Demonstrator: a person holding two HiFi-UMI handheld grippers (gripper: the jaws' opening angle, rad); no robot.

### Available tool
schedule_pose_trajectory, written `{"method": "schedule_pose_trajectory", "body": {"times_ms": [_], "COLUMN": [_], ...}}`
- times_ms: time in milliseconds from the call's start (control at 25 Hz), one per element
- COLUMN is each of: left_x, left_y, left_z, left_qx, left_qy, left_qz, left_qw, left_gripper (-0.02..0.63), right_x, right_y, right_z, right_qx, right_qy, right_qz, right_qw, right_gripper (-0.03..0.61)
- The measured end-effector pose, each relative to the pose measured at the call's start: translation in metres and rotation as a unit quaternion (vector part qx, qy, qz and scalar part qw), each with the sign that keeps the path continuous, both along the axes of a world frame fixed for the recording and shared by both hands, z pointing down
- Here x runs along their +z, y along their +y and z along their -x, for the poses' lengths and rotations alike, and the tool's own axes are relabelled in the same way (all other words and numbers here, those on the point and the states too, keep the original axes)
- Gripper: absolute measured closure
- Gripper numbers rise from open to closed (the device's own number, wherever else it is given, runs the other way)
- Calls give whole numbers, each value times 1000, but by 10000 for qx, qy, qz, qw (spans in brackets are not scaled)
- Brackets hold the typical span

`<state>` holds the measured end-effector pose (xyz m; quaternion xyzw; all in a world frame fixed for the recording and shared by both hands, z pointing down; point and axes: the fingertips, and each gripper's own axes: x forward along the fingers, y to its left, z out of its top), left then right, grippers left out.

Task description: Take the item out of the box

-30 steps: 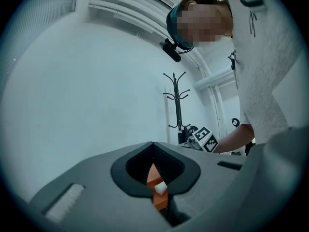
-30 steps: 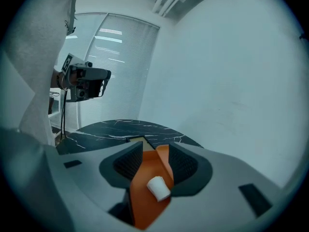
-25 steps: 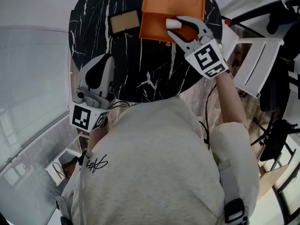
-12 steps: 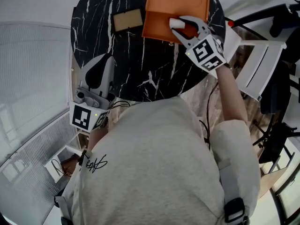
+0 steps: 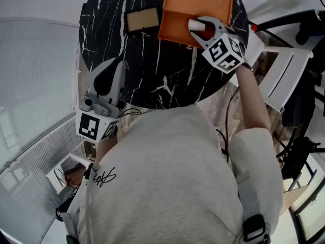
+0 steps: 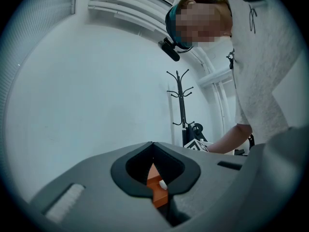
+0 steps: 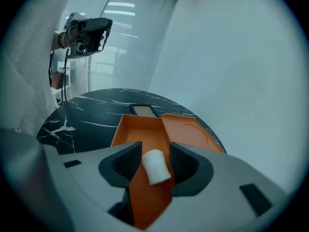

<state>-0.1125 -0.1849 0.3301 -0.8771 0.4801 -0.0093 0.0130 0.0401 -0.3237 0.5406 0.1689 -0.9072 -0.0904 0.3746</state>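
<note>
Where the round black marble table fills the head view, the contents run as follows.

1. Left gripper: at the table's near left edge, pointing level across the top. Its jaws are closed tip to tip and hold nothing. Through the hollow between the pads, its own view shows a sliver of the distant box.

2. Flat tan card in a dark frame: lying on the far side of the table, just left of the box and apart from both grippers.

3. Orange box: open at the far right of the table. The shallow tray is on the left, with the lid folded flat beside it on the right.

4. White roll: the item, lying inside the tray on its floor, near the near end.

5. Right gripper: tilted down into the tray, marker cube on its near side. Its jaws stand wide and have just been opening. The white roll lies between them, with a gap showing on each side, so it is not clamped.

6. White frame, chair-like: off the table to the right.
</note>
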Motion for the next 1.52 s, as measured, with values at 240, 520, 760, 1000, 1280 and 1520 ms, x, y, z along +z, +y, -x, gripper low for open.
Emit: {"method": "schedule_pose_trajectory", "body": {"times_ms": [240, 520, 760, 1000, 1280, 1520], "left_x": [0, 1, 2, 1, 2, 4], "left_y": [1, 2, 3, 5, 5, 5], "left_z": [5, 8, 13, 16, 17, 17], "left_qx": [-52, -101, -146, -206, -234, -226], "left_qy": [1, -3, -11, -6, 1, -7], "left_qz": [8, 36, 53, 47, 59, 90], "left_qw": [10000, 9999, 9999, 9998, 9997, 9997], "left_gripper": [611, 611, 611, 611, 611, 611], "right_x": [11, 30, 41, 46, 55, 62], "right_y": [-1, -2, -5, -7, -8, -8], "right_z": [3, 3, 2, 0, 0, -2], "right_qx": [-147, -349, -386, -381, -481, -563], "right_qy": [333, 804, 1119, 1350, 1671, 1925], "right_qz": [-12, -107, -171, -183, -190, -152], "right_qw": [9993, 9961, 9928, 9899, 9846, 9796], "right_gripper": [417, 416, 416, 414, 413, 413]}}
